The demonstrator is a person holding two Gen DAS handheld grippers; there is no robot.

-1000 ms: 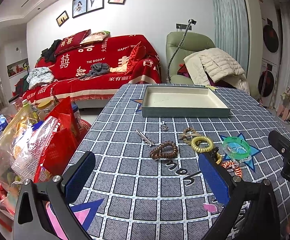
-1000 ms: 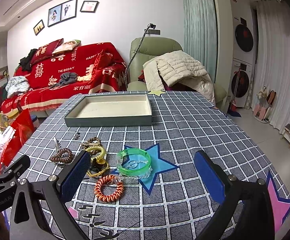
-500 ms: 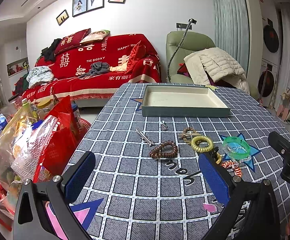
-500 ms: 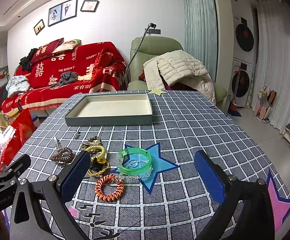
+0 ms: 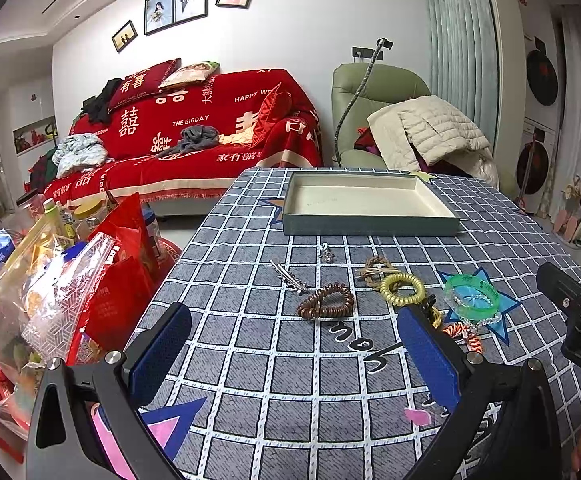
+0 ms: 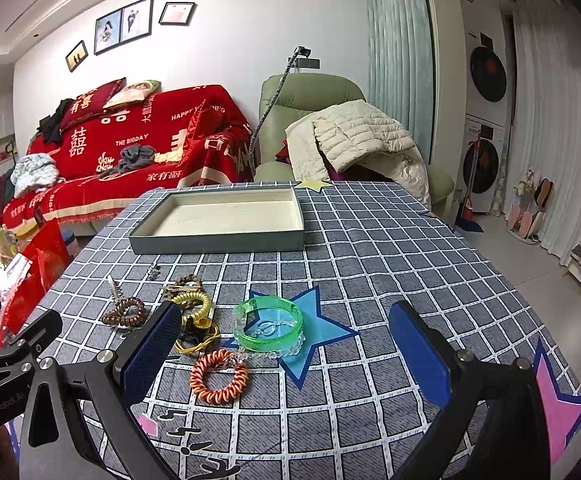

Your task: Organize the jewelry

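An empty grey tray with a cream inside (image 5: 370, 226) (image 6: 218, 240) sits far back on the checked tablecloth. In front of it lie a brown coil tie (image 5: 325, 301) (image 6: 125, 312), a yellow coil tie (image 5: 402, 288) (image 6: 192, 302), a green bangle (image 5: 472, 296) (image 6: 268, 330), an orange coil tie (image 6: 218, 376), a silver hair clip (image 5: 288, 277), a small charm (image 5: 325, 254) and a braided brown piece (image 5: 374, 269). My left gripper (image 5: 294, 354) is open and empty, short of the brown tie. My right gripper (image 6: 286, 350) is open and empty, near the bangle.
Red and clear snack bags and jars (image 5: 50, 280) crowd the floor left of the table. A red sofa (image 5: 194, 136) and a green armchair with a white jacket (image 5: 418, 132) stand behind. The table's right edge drops to the floor (image 6: 530, 264).
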